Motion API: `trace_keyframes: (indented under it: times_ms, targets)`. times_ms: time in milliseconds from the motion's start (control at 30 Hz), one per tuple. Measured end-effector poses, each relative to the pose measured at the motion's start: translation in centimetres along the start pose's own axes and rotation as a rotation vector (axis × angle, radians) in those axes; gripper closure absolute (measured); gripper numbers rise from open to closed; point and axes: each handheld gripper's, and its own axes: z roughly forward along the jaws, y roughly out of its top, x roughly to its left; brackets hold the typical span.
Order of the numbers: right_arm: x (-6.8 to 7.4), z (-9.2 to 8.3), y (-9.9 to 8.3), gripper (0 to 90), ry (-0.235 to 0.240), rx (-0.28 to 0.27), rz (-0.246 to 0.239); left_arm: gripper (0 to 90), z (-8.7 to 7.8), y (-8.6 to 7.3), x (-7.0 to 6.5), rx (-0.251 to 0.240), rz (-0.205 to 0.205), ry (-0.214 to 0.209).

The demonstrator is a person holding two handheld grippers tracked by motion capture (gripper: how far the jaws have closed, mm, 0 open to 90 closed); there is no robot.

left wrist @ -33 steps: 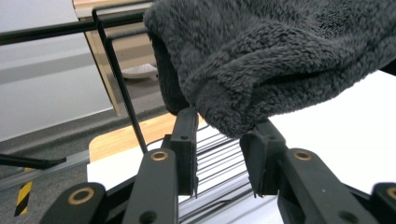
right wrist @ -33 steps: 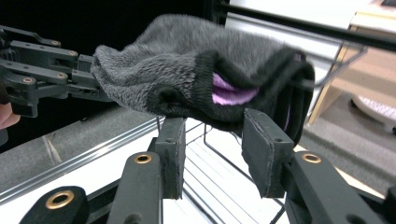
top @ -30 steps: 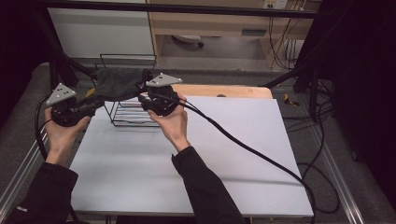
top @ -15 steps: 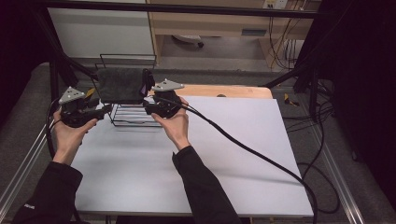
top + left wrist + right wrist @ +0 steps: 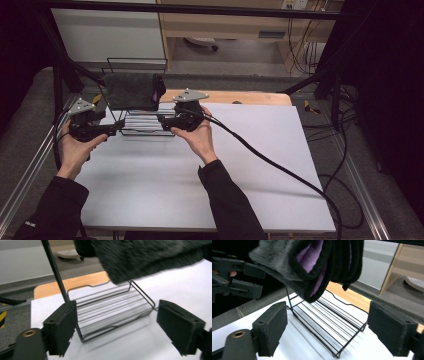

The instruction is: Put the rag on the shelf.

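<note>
One dark towel (image 5: 131, 91) draped over wire rack (image 5: 142, 125), tray bare

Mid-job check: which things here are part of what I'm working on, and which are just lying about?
In the job:
dark grey towel, draped over the rack's top bar
black wire rack
left gripper and right gripper, jaws open, nothing between them

Lying about:
wooden board
loose cables

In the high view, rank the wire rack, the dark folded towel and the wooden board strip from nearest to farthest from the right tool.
1. wire rack: just left of the right tool, on the white table.
2. dark folded towel: up and left, hanging over the rack's top.
3. wooden board strip: behind and to the right, along the table's far edge.
</note>
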Motion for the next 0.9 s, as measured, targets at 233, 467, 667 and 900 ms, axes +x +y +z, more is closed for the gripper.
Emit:
trace_keyframes:
  times_ms: [233,467,667,900]
  targets:
    - [-0.8,-2.7,-0.4,10.5,0.005,0.011,0.004,10.8,0.0,-1.1,-1.1,0.024,0.009,-0.024]
    - [-2.0,-5.7,-1.6,4.8,-0.013,0.070,-0.001,9.4,-0.2,-1.9,-2.5,0.028,0.029,-0.066]
    - [-3.2,-8.3,-3.4,2.5,-0.029,0.091,0.019,9.1,-0.5,-2.6,-4.0,0.025,0.036,-0.122]
    - [-4.6,-11.5,-6.3,0.8,-0.032,0.112,0.033,9.0,-0.5,-3.9,-5.6,0.031,0.051,-0.156]
